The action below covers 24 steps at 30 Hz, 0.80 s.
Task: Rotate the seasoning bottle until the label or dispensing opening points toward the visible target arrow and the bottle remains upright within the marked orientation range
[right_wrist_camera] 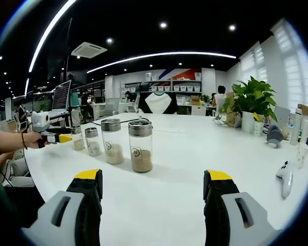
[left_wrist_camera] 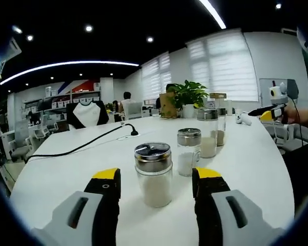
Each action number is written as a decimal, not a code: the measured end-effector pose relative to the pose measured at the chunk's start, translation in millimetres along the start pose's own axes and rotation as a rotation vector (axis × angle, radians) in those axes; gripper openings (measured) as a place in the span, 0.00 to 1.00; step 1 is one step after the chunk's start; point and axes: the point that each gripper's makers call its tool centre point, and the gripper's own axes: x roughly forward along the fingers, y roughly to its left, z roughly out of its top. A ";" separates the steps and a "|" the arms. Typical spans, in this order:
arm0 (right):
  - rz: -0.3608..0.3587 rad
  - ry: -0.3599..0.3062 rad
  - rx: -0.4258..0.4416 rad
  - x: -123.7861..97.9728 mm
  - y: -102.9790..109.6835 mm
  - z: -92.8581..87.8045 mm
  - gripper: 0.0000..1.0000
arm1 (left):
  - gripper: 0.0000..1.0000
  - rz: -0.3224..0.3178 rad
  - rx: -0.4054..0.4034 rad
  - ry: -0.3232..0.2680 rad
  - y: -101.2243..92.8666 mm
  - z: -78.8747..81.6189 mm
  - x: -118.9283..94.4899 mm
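Your left gripper (left_wrist_camera: 156, 187) sits with its jaws either side of the nearest bottle (left_wrist_camera: 153, 173) on the counter (left_wrist_camera: 66, 169). Three more bottles (left_wrist_camera: 188, 151) line up behind it, toward the plant (left_wrist_camera: 187, 97). A cable (left_wrist_camera: 77, 146) runs to their left. Your right gripper (right_wrist_camera: 153, 185) faces the same row from the far end.

You see white worktop (left_wrist_camera: 66, 169) under fingers. Black cable (left_wrist_camera: 82, 145) lies ahead-left of fingers. Potted plant (left_wrist_camera: 188, 96) stands far beyond, white remote (right_wrist_camera: 287, 179) right of fingers.

Four seasoning bottles (left_wrist_camera: 153, 174) (all upright), one potted plant (left_wrist_camera: 188, 98).
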 end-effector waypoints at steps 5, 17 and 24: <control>-0.001 0.002 -0.003 -1.0 -0.7 -0.3 0.82 | 0.60 0.118 -0.044 -0.004 -1.9 -2.4 -3.7; -0.002 0.003 -0.001 -0.9 -2.6 -1.6 0.82 | 0.58 0.381 -0.052 -0.007 2.5 6.6 5.3; -0.002 0.007 0.006 0.3 -2.7 -3.8 0.82 | 0.56 0.465 -0.118 -0.010 11.1 -0.2 12.6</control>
